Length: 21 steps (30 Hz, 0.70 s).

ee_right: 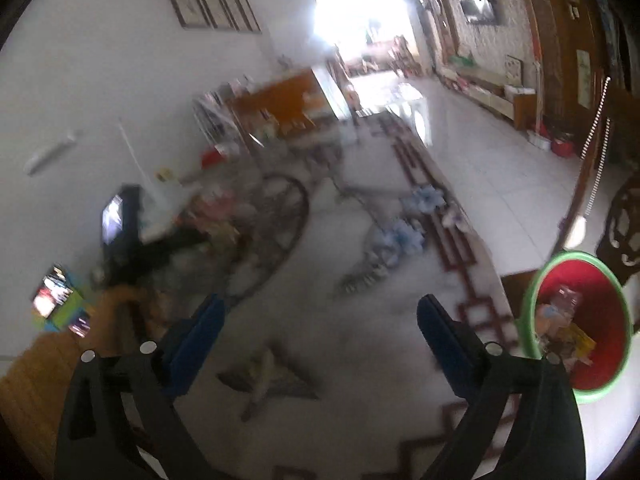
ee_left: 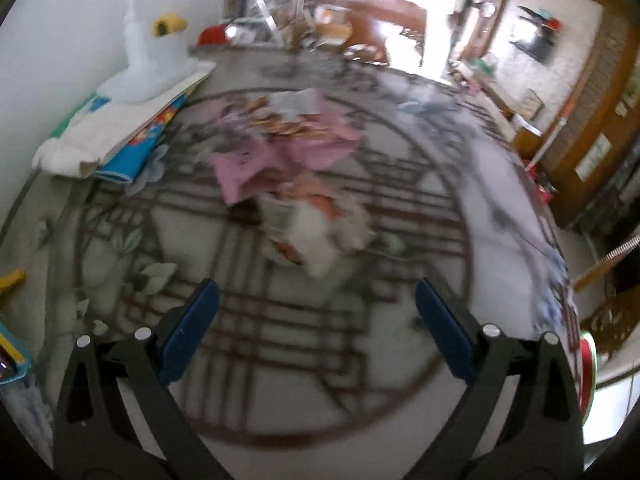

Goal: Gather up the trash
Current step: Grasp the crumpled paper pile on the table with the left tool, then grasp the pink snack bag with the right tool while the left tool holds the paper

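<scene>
In the left wrist view a heap of trash lies in the middle of a round patterned table (ee_left: 280, 400): pink paper (ee_left: 256, 164), snack wrappers (ee_left: 288, 120) and a crumpled white wad (ee_left: 316, 236). My left gripper (ee_left: 314, 286) hangs open just short of the wad, nothing between its blue pads. In the right wrist view my right gripper (ee_right: 322, 302) is open and empty over the table (ee_right: 360, 340). A red bin with a green rim (ee_right: 532, 292) stands off the table's right edge with wrappers (ee_right: 560, 320) inside. The heap (ee_right: 216, 216) is a blur at the far left.
A stack of books and boxes (ee_left: 120, 132) with a white object (ee_left: 148, 68) on top sits against the wall at the table's left. A sliver of the bin (ee_left: 586, 364) shows at the right edge. A dark wooden chair (ee_right: 624, 224) stands behind the bin.
</scene>
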Each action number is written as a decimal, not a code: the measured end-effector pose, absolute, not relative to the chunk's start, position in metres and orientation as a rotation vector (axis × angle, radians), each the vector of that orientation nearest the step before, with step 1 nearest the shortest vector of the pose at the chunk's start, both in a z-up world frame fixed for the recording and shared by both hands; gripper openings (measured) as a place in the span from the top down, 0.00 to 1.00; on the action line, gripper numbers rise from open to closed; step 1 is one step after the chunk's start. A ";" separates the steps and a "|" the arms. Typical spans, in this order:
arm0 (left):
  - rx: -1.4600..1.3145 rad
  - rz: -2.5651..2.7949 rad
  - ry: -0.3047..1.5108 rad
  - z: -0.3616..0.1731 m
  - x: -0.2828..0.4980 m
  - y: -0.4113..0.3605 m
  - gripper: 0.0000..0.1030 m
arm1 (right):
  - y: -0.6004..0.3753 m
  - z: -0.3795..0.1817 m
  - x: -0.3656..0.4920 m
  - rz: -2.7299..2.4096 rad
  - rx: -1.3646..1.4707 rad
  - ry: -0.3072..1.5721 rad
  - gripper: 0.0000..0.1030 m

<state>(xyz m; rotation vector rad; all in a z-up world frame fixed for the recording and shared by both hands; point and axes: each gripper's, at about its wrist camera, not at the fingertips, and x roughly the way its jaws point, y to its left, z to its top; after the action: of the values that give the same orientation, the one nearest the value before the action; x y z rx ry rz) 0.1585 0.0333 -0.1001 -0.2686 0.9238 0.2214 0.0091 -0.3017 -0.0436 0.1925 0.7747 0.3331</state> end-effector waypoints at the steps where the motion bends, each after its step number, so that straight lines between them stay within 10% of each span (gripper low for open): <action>1: -0.269 0.228 0.928 -0.103 0.162 0.038 0.07 | -0.301 -0.045 0.011 0.329 0.192 0.782 0.09; 7: -0.275 0.213 0.949 -0.114 0.190 0.046 0.09 | -0.298 -0.052 0.013 0.305 0.177 0.796 0.09; 11: -0.239 0.177 0.976 -0.120 0.197 0.040 0.66 | -0.294 -0.055 0.015 0.308 0.151 0.807 0.09; 21: -0.271 0.020 0.920 -0.064 0.108 0.041 0.71 | -0.284 -0.064 0.022 0.254 0.087 0.861 0.09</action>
<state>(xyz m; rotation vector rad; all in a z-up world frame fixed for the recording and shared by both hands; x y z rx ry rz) 0.1080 0.0411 -0.0644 -0.2715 0.9203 0.0201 0.0224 -0.2841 -0.0639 0.0867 0.8607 0.2536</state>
